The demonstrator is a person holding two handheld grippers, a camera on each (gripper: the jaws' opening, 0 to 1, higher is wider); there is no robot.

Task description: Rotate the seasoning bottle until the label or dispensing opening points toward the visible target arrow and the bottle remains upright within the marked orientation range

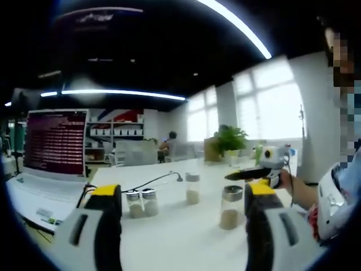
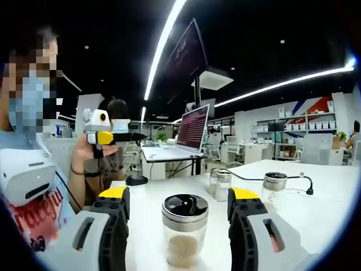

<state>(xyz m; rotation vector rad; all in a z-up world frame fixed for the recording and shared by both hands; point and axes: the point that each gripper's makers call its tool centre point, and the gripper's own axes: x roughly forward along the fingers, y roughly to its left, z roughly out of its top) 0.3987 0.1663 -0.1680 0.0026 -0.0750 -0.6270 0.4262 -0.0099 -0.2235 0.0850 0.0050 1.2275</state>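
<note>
In the right gripper view a clear seasoning jar (image 2: 184,228) with a dark lid and brown powder stands upright on the white table (image 2: 316,209). It sits between the two yellow-tipped jaws of my right gripper (image 2: 179,195), which is open, with a gap on each side of the jar. In the left gripper view my left gripper (image 1: 183,192) is open and holds nothing, and the same jar (image 1: 230,208) stands ahead to the right. The right gripper (image 1: 265,164), held in a hand, hovers just above it. The left gripper (image 2: 101,132) appears raised at the left.
Two small jars (image 1: 142,202) and a taller bottle (image 1: 192,188) stand further back on the table. An open laptop (image 1: 56,147) sits at the left with a black cable (image 1: 152,182) running across. A mouse (image 2: 136,180) lies near the person (image 2: 34,186).
</note>
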